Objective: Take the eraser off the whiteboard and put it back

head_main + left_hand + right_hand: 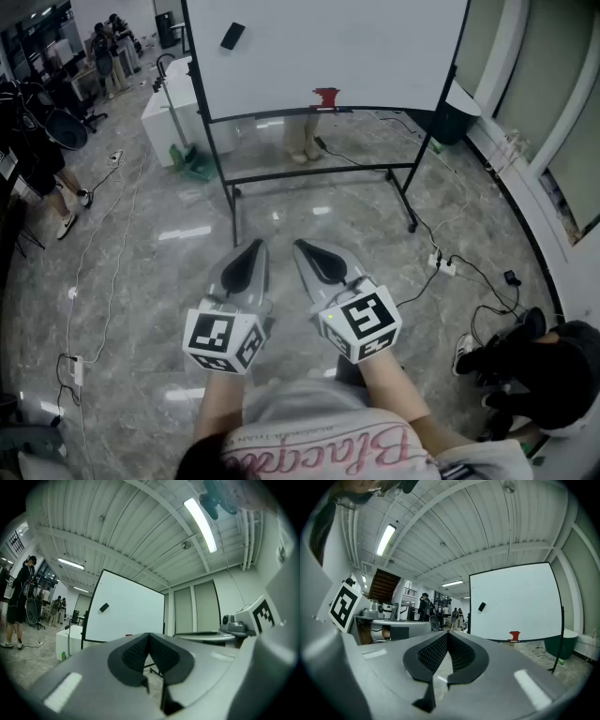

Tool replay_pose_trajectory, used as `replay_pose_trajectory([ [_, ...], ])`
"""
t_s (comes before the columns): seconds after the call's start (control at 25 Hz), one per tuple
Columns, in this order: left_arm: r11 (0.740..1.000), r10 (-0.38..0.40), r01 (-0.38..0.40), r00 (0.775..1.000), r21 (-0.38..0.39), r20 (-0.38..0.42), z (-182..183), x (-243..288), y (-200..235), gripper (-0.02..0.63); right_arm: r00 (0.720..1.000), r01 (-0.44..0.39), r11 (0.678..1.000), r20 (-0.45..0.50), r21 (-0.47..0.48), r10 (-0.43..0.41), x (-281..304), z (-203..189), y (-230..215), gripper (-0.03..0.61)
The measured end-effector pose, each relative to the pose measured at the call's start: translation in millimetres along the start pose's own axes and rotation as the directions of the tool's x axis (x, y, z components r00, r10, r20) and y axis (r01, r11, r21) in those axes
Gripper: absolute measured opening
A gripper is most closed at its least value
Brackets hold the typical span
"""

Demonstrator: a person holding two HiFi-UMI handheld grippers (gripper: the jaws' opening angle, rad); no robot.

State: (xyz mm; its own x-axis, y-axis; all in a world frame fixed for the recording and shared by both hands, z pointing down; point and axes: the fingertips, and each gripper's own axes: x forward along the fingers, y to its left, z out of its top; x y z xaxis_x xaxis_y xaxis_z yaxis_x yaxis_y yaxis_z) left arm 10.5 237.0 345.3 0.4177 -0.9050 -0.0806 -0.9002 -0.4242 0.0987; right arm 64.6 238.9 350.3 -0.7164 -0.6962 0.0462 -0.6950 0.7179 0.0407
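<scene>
1. Grey jaws on our left gripper (pixel 253 251) and right gripper (pixel 302 247) are both closed, holding nothing.
2. Black eraser (pixel 232 36) sticks high on the whiteboard (pixel 356 47), well apart from us.
3. We should step closer, open one pair wide, then meet the eraser square across its narrow sides.

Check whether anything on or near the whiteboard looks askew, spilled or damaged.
The eraser sits tilted at the upper left of the whiteboard, not square to its edges. A power strip with trailing leads lies out on the floor to the board's right. Nothing looks spilled or broken.
</scene>
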Motion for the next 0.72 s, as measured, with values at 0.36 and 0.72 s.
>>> replay_pose_trajectory([
  [0.36, 1.000, 0.005, -0.005, 1.000, -0.004, -0.005, -3, 5, -1, -0.002, 1.000, 0.006, 1.000, 0.000, 0.003, -0.006, -2, -3, -9, -0.001],
  [0.72, 0.999, 0.039, -0.039, 0.999, -0.017, 0.003, -7, 16, -4, -0.002, 1.000, -0.027, 1.000, 0.010, -0.001, 0.027, -8, -6, -20, 0.000],
])
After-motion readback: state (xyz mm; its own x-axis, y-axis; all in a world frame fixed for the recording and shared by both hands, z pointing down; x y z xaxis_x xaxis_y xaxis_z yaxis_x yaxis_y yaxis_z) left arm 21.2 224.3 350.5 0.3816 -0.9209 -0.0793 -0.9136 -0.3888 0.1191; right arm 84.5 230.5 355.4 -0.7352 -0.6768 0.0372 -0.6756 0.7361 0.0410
